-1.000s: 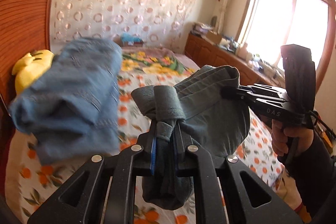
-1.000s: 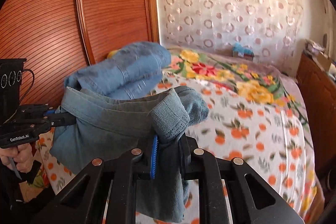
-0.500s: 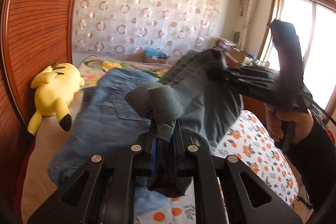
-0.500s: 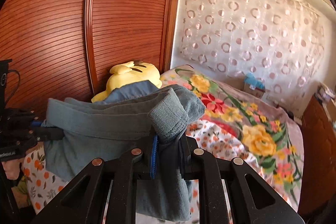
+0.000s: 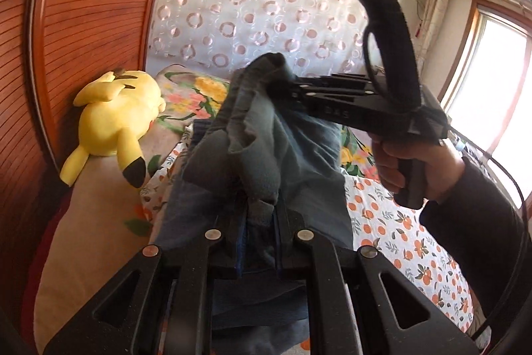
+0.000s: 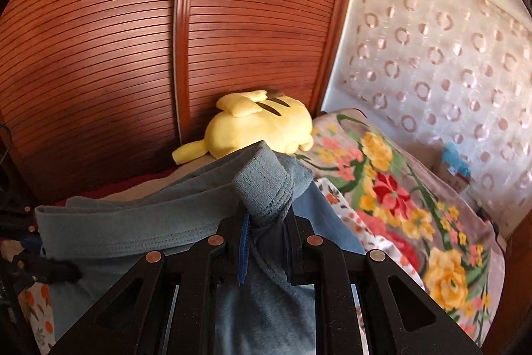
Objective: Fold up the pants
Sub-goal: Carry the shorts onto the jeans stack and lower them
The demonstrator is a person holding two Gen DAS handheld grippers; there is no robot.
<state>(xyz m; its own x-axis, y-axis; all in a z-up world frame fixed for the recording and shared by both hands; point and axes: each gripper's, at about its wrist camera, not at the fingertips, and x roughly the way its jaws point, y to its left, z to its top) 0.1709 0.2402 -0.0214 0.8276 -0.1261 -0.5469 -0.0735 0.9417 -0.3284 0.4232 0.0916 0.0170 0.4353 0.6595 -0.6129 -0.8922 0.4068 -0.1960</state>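
I count two tongs and one grey-blue pants [image 5: 282,155]. Left tongs [image 5: 257,215] and right tongs [image 6: 264,222] each clamp its bunched edge, frame centre, above the bed [image 6: 415,205].

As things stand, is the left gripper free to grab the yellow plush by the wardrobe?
Probably not: the left gripper is shut on the grey pants, which hang between it and the yellow plush.

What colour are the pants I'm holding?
Grey-blue pants, clearest in the right wrist view.
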